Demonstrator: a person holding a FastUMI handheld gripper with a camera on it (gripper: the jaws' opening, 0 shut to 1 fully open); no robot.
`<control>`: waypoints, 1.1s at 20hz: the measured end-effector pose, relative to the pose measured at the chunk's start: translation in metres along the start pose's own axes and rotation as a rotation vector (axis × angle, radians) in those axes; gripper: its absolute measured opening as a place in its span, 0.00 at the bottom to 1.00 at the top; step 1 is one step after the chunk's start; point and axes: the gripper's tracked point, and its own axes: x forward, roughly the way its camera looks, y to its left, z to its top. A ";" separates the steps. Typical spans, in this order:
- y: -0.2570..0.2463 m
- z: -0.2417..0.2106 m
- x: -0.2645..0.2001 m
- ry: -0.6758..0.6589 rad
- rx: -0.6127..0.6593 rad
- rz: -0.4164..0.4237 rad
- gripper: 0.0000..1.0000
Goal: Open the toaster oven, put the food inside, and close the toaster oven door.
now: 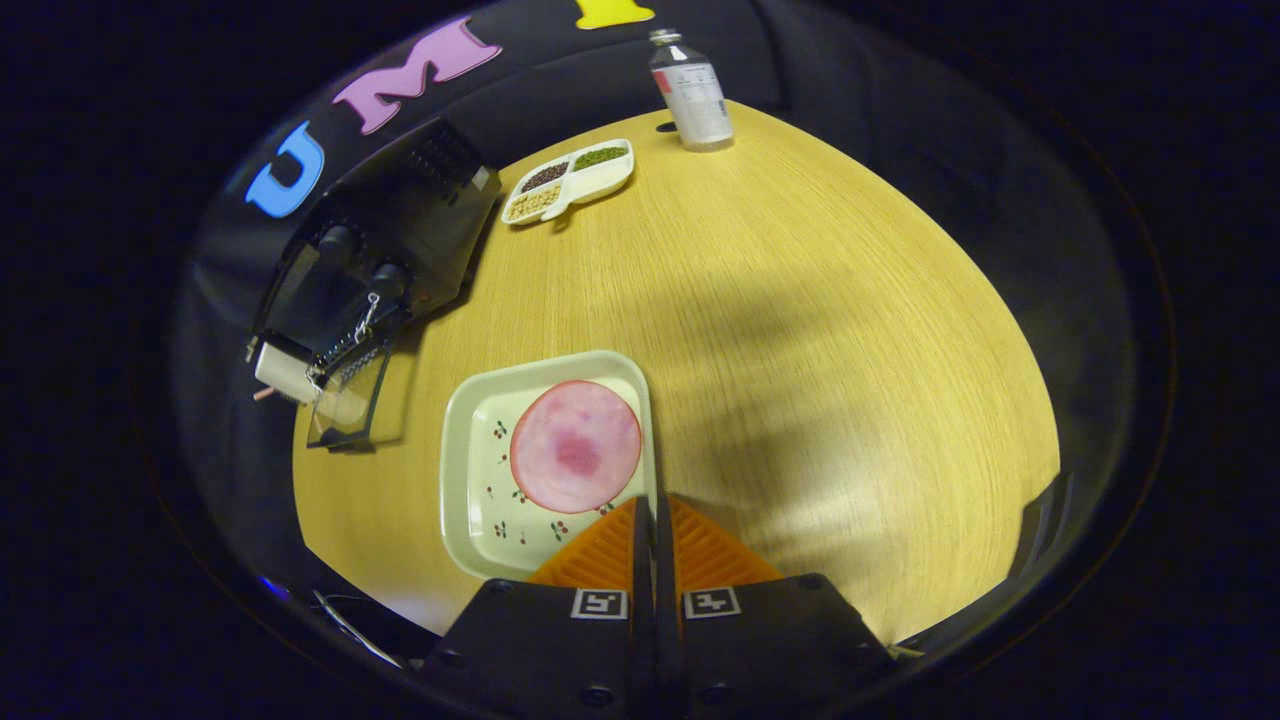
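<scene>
On the wooden table [800,300], a divided dish [570,180] of beans sits near a clear bottle [692,92] at the far edge.

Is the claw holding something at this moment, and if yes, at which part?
Nothing is held. The claw is shut with its fingers together and empty, above the near edge of the tray; the ham slice lies on it just ahead.

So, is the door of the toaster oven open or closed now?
Open: the glass door of the toaster oven hangs down. The gripper, fingers shut, is above the tray.
</scene>
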 end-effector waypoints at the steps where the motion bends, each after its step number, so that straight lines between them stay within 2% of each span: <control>1: 0.002 -0.004 -0.001 0.009 0.047 0.024 0.06; 4: 0.011 -0.004 0.000 0.017 0.148 0.090 0.06; 9: 0.023 0.002 -0.010 0.012 0.352 0.150 0.06; 22: 0.077 0.002 -0.050 -0.096 0.560 0.251 0.06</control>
